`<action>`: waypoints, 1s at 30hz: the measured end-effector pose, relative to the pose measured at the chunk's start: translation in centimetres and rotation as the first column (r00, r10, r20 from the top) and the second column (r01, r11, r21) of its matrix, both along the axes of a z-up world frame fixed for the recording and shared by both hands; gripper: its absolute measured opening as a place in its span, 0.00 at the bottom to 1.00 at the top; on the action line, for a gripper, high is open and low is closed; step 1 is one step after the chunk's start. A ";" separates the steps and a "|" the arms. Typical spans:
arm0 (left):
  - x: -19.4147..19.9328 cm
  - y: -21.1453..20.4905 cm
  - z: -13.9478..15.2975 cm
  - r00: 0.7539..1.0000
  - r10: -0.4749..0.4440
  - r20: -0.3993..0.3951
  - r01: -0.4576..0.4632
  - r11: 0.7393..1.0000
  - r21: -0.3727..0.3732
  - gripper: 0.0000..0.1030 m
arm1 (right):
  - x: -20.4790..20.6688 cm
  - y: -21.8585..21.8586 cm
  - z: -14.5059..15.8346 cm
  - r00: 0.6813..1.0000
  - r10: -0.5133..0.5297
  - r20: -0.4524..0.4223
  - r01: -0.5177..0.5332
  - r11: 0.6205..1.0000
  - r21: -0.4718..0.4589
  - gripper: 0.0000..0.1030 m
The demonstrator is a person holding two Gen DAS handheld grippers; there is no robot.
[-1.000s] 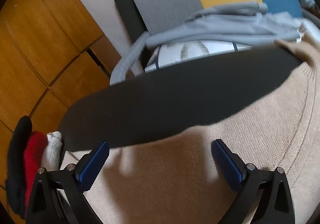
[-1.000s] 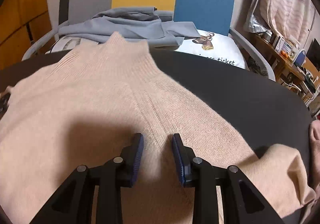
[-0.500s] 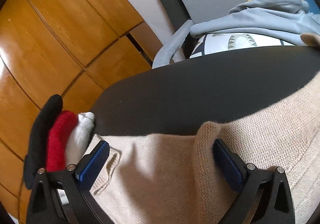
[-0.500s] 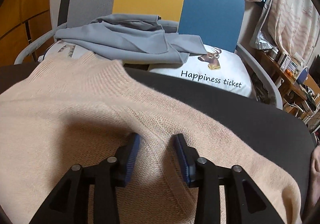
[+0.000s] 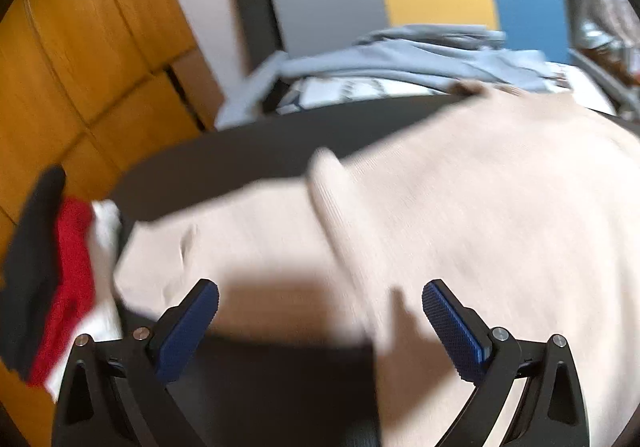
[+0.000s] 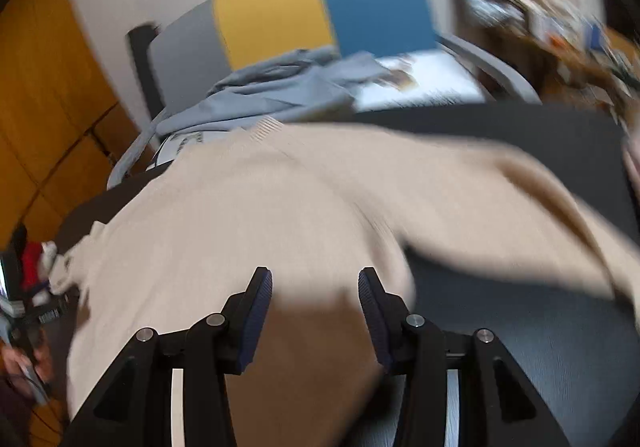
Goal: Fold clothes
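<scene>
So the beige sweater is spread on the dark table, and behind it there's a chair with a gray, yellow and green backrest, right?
Not quite: the chair's backrest is gray, yellow and blue, not green, as the right wrist view shows. The rest holds: the beige sweater lies spread on the dark table, with the chair behind it.

left gripper (image 5: 320,299) spread wide; right gripper (image 6: 316,283) jaws opening, both angled downward.

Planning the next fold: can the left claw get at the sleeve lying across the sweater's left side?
Probably yes. The left claw is open above the sweater, and the sleeve runs up between its fingers with nothing over it.
</scene>
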State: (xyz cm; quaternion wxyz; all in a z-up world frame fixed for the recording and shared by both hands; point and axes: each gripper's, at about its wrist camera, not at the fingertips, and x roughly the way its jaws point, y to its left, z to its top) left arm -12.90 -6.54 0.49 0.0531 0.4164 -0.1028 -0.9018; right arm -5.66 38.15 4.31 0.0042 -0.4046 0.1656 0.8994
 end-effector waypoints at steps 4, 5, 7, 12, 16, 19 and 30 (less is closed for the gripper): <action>6.1 0.0 -0.7 0.999 -0.048 0.023 0.047 0.999 0.028 1.00 | 8.7 2.0 -1.1 0.994 -0.104 0.027 0.107 0.984 -0.140 0.44; 7.5 -0.1 -0.9 0.998 -0.061 0.036 0.059 0.997 0.043 1.00 | 10.0 1.7 -1.5 0.995 -0.091 0.042 0.097 0.983 -0.155 0.44; 9.5 -0.2 -1.5 0.992 -0.098 0.082 0.090 0.991 0.095 1.00 | 12.6 0.9 -2.5 0.995 -0.066 0.070 0.078 0.980 -0.184 0.44; 12.5 -0.7 -3.3 0.967 -0.168 0.194 0.102 0.945 0.309 1.00 | 15.5 -2.3 -3.8 0.998 0.021 0.060 -0.013 0.993 -0.119 0.44; 13.3 0.5 -3.2 0.959 -0.218 0.180 0.153 0.935 0.320 1.00 | 14.9 -5.8 -3.6 0.992 0.123 0.029 -0.123 0.992 -0.012 0.44; 13.9 1.8 -3.3 0.949 -0.266 0.167 0.204 0.927 0.315 1.00 | 14.0 -9.0 -3.7 0.974 0.224 0.016 -0.224 0.974 0.013 0.44; 14.7 3.1 -2.1 0.951 -0.289 0.108 0.254 0.932 0.258 0.24 | 13.6 -10.3 -2.2 0.996 0.093 0.014 -0.093 0.995 0.027 0.05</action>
